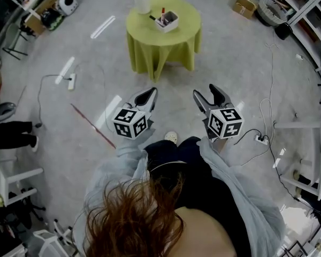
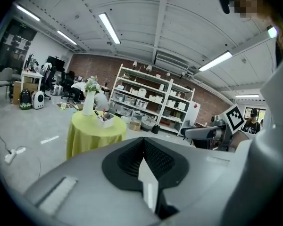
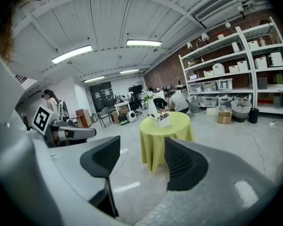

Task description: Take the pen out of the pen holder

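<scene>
You are holding both tools low in the frame, well apart from the table, which is standing at the upper centre under a yellow-green cloth. The left tool is showing its jaws pressed together with nothing between them. The right tool is showing its jaws spread apart and empty (in its own view only the distant table is showing in the gap).

The pen is red and is standing in the pen holder, its long axis near upright, with the upper end sticking out above the rim. The pen holder is a white open box sitting near the middle of the table top. A thin dark thing is lying at its left side; you cannot tell whether it is in the box. A white vase with greenery is standing just beside the holder, toward the table's far edge.

Open grey floor is lying between you and the table. A cable is trailing along the right side.
</scene>
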Demonstrator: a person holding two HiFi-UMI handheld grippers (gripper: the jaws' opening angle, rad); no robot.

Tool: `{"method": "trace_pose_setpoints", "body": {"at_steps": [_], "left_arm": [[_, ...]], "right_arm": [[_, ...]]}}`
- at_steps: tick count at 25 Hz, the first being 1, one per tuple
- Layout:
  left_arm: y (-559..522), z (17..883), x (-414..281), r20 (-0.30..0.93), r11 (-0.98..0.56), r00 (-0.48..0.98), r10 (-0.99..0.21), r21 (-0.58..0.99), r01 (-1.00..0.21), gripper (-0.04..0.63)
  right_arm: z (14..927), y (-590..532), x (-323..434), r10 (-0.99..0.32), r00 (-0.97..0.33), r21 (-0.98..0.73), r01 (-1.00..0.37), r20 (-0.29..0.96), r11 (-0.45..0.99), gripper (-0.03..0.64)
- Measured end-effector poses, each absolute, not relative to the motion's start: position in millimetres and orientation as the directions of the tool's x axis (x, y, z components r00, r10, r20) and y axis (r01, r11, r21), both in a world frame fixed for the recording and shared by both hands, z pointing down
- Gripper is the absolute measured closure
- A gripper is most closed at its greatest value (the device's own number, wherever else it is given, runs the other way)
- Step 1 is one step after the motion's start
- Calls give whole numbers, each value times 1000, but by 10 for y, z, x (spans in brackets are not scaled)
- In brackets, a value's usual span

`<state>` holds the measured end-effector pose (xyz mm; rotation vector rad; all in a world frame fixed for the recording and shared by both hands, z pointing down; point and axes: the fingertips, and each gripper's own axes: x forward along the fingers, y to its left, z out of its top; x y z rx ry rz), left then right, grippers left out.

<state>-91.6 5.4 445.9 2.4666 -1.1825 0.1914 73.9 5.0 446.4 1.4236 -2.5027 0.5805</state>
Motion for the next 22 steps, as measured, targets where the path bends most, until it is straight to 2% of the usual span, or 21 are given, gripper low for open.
{"method": "trace_pose_setpoints", "body": {"at_steps": [6,22], "left_arm": [[12,4537,-1050,284,-522,620,-732,351,-777,577],[-552,4697,-1324,316,-449,547,-775,334,-829,577]], "right_arm": [[4564,-99,566,-747,-536,-243,-844,393,477,327],[4645,-775,386,-707,-579,-228,-814,406,535,328]]}}
